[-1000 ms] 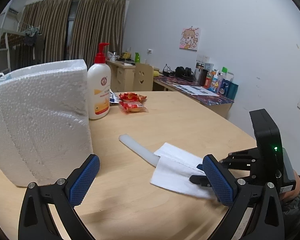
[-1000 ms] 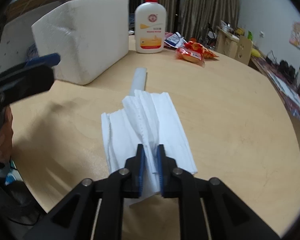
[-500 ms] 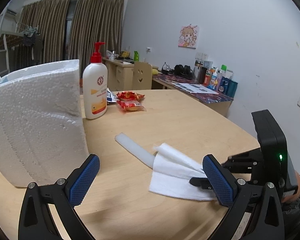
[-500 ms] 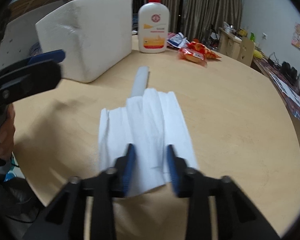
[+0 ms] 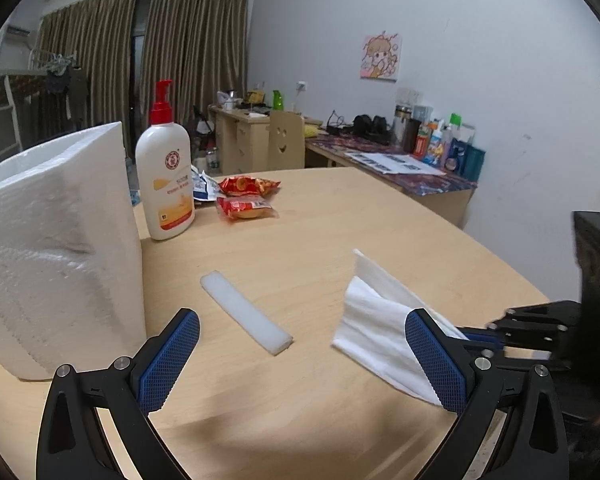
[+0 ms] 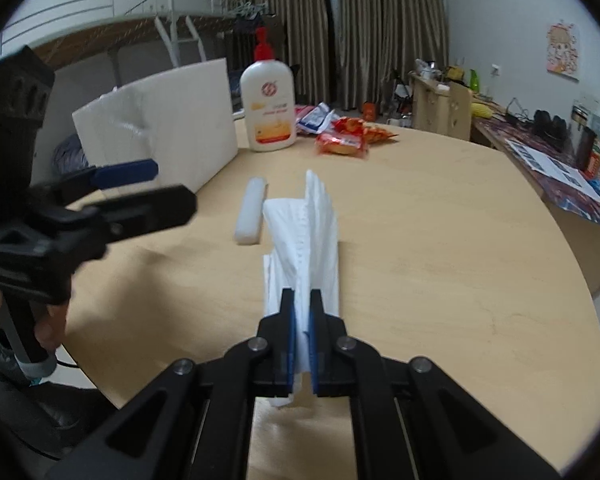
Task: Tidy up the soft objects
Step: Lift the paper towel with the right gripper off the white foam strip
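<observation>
The right gripper (image 6: 301, 312) had its jaws pinched shut on the near edge of the white folded paper tissue (image 6: 304, 236), lifting it off the round wooden table (image 6: 440, 240). The left gripper (image 5: 300, 360) hung wide open and empty. Looked like the pickup step; next it'd probably need carrying somewhere without tearing.

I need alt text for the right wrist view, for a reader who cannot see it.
The right gripper has its jaws shut on the near edge of a white paper towel lifted over a round wooden table. A white foam strip, a foam block and a lotion bottle lie beyond.
</observation>
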A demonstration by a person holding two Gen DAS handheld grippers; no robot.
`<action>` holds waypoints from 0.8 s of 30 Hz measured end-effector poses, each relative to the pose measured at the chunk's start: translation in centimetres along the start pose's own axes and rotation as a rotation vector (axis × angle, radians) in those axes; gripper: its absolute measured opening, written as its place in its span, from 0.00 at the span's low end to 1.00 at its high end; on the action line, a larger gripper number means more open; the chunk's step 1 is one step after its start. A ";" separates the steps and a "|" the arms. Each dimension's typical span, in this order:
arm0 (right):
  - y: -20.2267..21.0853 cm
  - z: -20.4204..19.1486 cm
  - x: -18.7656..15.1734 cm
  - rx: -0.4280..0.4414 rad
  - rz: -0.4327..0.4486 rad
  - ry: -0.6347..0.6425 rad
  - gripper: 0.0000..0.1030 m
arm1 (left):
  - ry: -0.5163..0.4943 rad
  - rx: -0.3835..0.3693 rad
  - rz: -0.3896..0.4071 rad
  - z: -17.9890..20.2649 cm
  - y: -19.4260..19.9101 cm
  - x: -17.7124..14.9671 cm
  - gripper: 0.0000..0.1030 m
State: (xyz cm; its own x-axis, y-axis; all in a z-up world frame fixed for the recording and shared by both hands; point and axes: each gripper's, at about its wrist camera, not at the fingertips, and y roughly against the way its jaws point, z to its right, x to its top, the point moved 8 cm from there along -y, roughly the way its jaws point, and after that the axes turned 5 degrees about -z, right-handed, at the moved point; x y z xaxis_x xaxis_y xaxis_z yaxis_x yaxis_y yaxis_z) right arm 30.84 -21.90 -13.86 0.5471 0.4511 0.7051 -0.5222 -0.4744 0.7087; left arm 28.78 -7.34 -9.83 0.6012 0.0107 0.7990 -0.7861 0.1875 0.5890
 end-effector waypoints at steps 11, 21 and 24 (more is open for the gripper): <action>1.0 2.7 -0.6 -0.006 0.040 -0.063 0.08 | 0.092 0.123 -0.097 -0.7 -4.6 0.3 1.00; 1.0 3.5 -0.9 0.030 0.052 -0.071 0.08 | 0.217 0.200 -0.224 -3.1 -8.4 -1.1 0.75; 1.0 3.4 -1.0 0.040 0.054 -0.065 0.08 | 0.238 0.200 -0.255 -3.2 -9.0 -1.5 0.71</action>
State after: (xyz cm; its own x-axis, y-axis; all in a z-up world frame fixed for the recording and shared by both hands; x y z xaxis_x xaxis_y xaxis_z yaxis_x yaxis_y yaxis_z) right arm 31.99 -25.34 -13.90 0.5606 0.3749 0.7384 -0.5261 -0.5274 0.6671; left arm 35.44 -5.89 -16.71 0.7788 0.2200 0.5875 -0.6054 0.0185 0.7957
